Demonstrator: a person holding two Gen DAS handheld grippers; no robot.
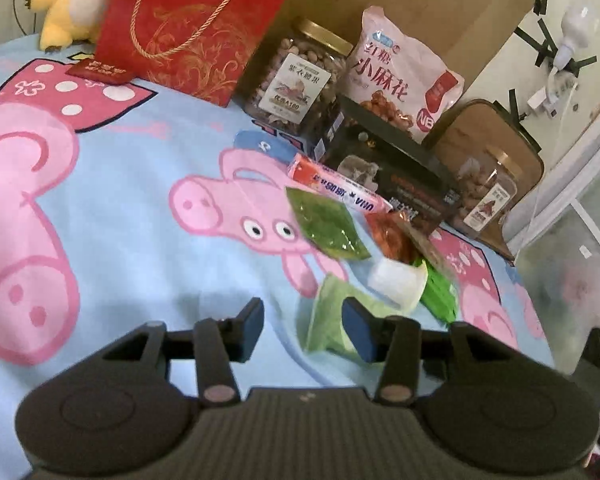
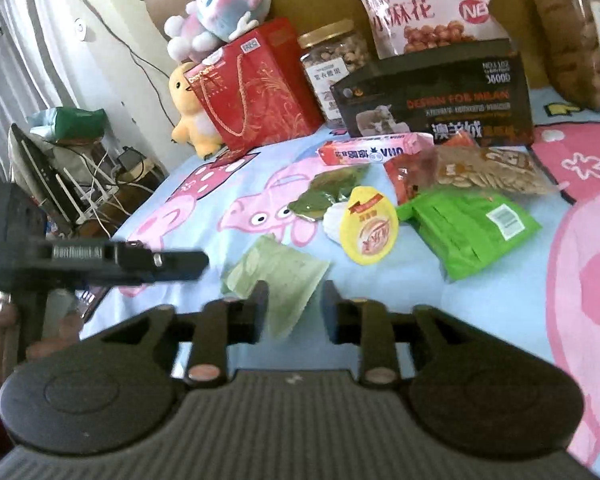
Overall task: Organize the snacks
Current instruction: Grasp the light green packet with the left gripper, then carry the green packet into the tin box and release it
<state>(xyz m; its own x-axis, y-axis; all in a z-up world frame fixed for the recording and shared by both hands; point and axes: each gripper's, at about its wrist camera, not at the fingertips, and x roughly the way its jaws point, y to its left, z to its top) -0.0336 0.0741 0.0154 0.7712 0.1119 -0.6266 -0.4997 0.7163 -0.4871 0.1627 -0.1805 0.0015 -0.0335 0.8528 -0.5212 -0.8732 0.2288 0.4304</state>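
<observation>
just ahead of the left gripper (image 1: 303, 326), whose jaws stand apart and empty, a pale green sachet (image 1: 327, 322) lies on the bed sheet (image 1: 120, 240), with loose snacks scattered beyond it to the right. from the right wrist, the right gripper (image 2: 294, 312) also gapes empty over that sachet, a yellow-lidded jelly cup (image 2: 368, 230) and green packet (image 2: 470, 230) beyond, so sorting looks barely begun.

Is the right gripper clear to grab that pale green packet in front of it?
Probably yes. The right gripper is open, and the pale green packet lies flat just ahead between its fingers, with nothing on top of it.
</observation>
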